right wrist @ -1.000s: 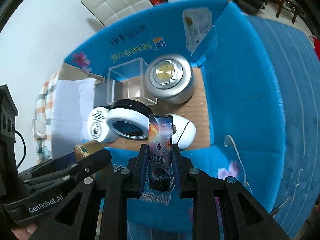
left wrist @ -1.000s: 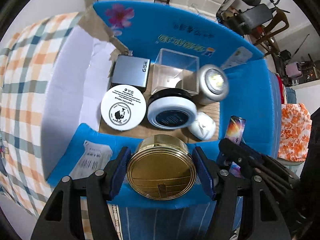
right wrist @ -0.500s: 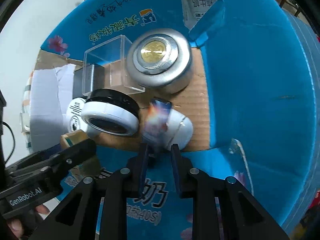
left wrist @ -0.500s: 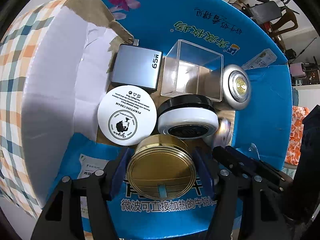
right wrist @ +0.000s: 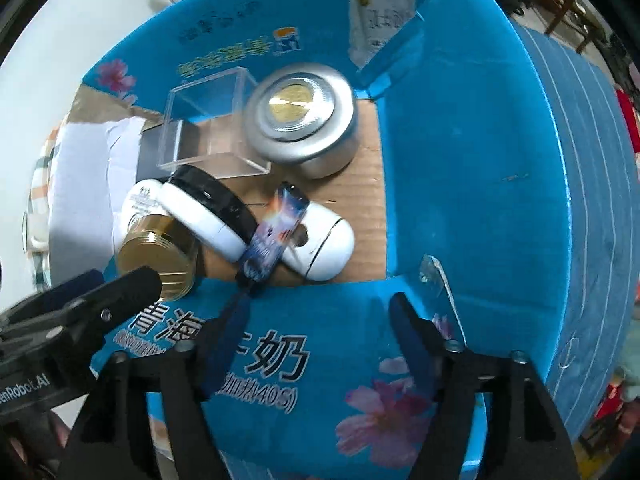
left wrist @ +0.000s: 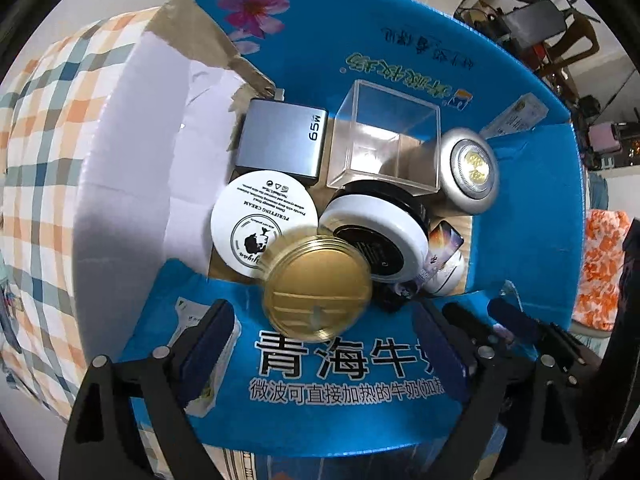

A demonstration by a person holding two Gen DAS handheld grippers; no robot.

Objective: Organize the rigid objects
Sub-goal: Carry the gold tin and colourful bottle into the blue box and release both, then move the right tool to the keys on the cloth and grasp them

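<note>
A round gold tin [left wrist: 318, 286], slightly blurred, sits free at the near edge of the blue cardboard box [left wrist: 400, 32], overlapping the white cream jar [left wrist: 256, 216]. My left gripper [left wrist: 322, 344] hangs just above it, its jaws opening, and the pads do not touch it. In the right wrist view a slim colourful pack [right wrist: 276, 236] lies tilted across a white oval case [right wrist: 328, 244]. Above the box's near flap my right gripper [right wrist: 316, 328] has its jaws opening, with nothing between them. The gold tin [right wrist: 156, 252] also shows there, beside the left gripper's finger [right wrist: 120, 292].
Also in the box are a grey charger [left wrist: 280, 140], a clear plastic cube [left wrist: 384, 136], a silver round tin [left wrist: 472, 170] and a black-and-white jar [left wrist: 372, 236]. A checked cloth [left wrist: 48, 140] lies to the left. Chairs and clutter stand behind.
Both grippers went from shut to open. The gold tin left the left jaws and dropped among the jars. The colourful pack left the right jaws and now lies across the white case.
</note>
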